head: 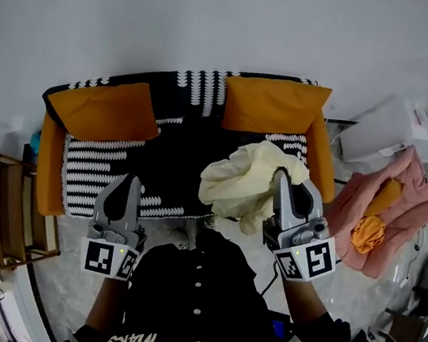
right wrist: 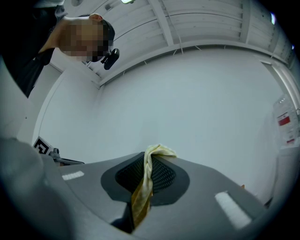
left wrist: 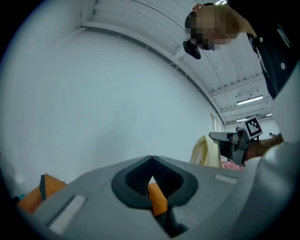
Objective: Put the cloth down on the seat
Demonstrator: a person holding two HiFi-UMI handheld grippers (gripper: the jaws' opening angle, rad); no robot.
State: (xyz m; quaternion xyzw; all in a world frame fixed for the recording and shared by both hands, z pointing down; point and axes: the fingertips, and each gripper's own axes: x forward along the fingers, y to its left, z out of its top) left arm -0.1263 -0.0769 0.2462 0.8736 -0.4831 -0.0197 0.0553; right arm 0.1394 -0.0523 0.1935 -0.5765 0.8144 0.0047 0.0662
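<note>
A pale yellow cloth (head: 246, 182) hangs bunched over the right end of the sofa seat (head: 176, 160), a black seat with white stripes and two orange back cushions (head: 115, 112). My right gripper (head: 281, 178) is shut on the cloth's upper edge. In the right gripper view a strip of the cloth (right wrist: 147, 174) is pinched between the closed jaws of that gripper (right wrist: 150, 159). My left gripper (head: 126, 183) hovers at the seat's front left edge, shut and holding nothing. In the left gripper view the jaws of this gripper (left wrist: 151, 180) meet, with orange showing behind them, and the cloth (left wrist: 206, 151) hangs at the right.
A pink quilt (head: 406, 195) with an orange rag (head: 367, 233) on it lies right of the sofa. White boxes (head: 388, 124) stand behind it. A wooden rack (head: 9, 207) is at the left. The sofa's orange arms (head: 48, 169) flank the seat.
</note>
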